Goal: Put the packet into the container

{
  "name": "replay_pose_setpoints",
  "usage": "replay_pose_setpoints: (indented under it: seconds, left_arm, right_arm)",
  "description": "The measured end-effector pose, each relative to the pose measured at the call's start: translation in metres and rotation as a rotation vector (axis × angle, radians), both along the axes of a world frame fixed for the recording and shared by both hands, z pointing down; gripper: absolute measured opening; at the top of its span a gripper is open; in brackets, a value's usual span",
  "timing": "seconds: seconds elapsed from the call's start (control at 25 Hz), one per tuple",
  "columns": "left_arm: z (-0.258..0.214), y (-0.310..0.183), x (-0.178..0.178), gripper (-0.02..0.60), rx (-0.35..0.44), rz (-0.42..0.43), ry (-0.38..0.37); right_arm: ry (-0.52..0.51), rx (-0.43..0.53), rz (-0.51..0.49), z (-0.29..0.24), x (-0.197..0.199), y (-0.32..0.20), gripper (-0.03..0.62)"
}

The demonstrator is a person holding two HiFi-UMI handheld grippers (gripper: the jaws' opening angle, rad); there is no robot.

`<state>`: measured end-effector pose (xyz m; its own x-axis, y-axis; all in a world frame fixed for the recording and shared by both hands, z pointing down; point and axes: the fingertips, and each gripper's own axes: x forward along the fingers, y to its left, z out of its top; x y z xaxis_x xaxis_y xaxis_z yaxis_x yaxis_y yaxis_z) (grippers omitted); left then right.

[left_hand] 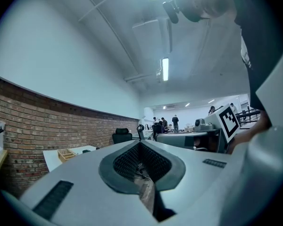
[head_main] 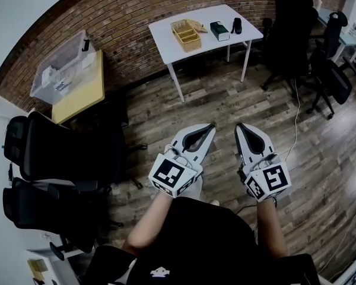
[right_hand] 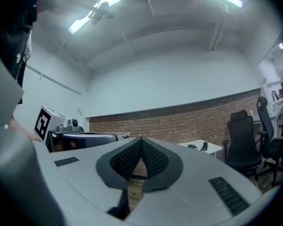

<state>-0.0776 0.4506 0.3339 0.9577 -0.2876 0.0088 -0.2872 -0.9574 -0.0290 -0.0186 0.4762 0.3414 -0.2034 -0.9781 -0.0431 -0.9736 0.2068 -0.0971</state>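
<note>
Both my left tool (head_main: 211, 126) and right tool (head_main: 240, 126) have their jaws pressed together on nothing, held over the wooden floor (head_main: 225, 100), well apart from the white worktop (head_main: 166, 25) where the green packet (head_main: 219, 30) lies near the wicker container (head_main: 186, 34).

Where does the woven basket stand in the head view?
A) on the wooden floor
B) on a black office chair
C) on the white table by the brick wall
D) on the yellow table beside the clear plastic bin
C: the woven basket sits on top of the white table, which stands by the brick wall.
</note>
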Motion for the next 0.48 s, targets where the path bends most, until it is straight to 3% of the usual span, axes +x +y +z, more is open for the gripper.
replay_pose_setpoints:
  seconds: [0.48]
  left_arm:
    - [0.019,-0.112,0.036,0.006,-0.039,0.036,-0.023]
  right_arm:
    - [-0.007,-0.022,0.005,0.013,0.027,-0.113,0.005]
